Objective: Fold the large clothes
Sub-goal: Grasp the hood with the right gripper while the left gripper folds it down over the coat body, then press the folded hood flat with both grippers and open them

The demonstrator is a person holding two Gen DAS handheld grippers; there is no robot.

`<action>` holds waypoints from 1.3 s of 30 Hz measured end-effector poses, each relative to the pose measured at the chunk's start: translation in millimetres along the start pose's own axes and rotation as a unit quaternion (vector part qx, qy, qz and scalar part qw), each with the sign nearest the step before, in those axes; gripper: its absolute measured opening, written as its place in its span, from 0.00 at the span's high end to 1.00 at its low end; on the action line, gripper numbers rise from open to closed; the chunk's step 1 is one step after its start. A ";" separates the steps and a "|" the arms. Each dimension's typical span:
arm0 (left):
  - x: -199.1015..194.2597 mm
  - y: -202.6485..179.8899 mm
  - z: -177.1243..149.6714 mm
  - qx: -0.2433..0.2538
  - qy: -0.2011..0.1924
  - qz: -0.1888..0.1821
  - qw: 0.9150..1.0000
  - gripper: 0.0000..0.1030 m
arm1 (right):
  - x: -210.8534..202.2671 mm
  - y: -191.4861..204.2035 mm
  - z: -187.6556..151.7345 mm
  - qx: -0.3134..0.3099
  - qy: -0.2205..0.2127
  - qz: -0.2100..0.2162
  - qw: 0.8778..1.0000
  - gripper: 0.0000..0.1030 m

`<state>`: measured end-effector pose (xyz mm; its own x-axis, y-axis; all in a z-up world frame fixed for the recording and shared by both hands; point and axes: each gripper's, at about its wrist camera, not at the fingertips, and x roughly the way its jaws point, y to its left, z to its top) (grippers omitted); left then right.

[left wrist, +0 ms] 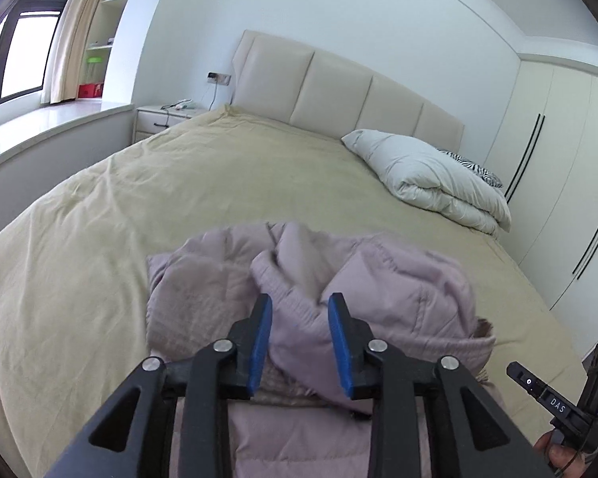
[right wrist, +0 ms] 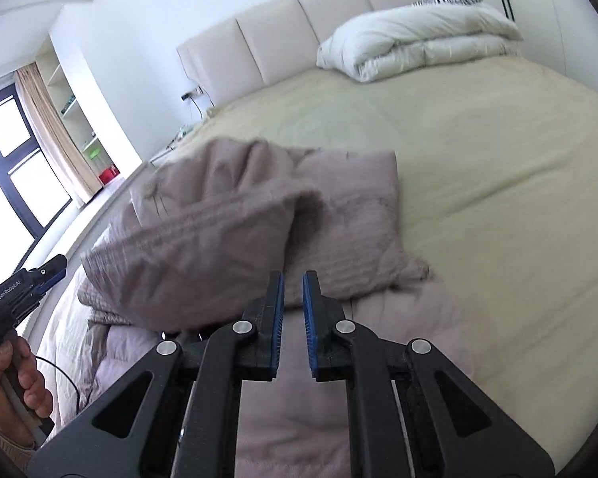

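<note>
A pale pink padded jacket [left wrist: 382, 279] lies bunched on the beige bed [left wrist: 179, 183], with one flap turned over its middle. My left gripper [left wrist: 300, 302] hovers over the jacket's near part. Its blue pads stand apart and press on nothing. In the right wrist view the jacket [right wrist: 219, 231] looks blurred, with a folded panel lying across it. My right gripper [right wrist: 293, 279] hangs above the jacket's near hem, its pads almost together with only a thin slit and nothing in it. Each view shows the other gripper at its edge: the right gripper [left wrist: 538, 390] and the left gripper [right wrist: 48, 271], held by a hand [right wrist: 16, 378].
A folded white duvet [left wrist: 434, 175] and a zebra-print pillow [left wrist: 478, 167] lie at the head of the bed by the padded headboard [left wrist: 339, 83]. A nightstand [left wrist: 159, 117] and a window ledge [left wrist: 40, 127] stand on the left, wardrobe doors [left wrist: 558, 159] on the right.
</note>
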<state>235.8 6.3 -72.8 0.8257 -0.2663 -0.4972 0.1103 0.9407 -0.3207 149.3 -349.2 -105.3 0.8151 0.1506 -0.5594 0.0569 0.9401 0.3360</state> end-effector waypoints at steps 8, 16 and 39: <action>97.9 -44.7 9.7 0.094 0.094 0.028 0.991 0.53 | 41.3 51.8 61.4 -0.078 0.007 0.010 0.997 0.32; 142.4 -25.4 -28.5 0.139 0.132 0.060 0.980 0.53 | 112.5 23.2 16.4 -0.100 0.095 -0.033 0.990 0.34; 183.2 -14.4 -4.1 0.127 0.131 0.054 0.982 0.56 | 202.4 68.0 93.5 -0.125 0.113 -0.026 0.985 0.68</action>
<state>383.3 -56.9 -162.5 0.6738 -0.1764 -0.7175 0.1928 0.9794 -0.0597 372.0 -283.4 -124.8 0.6637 0.1376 -0.7352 -0.0714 0.9901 0.1209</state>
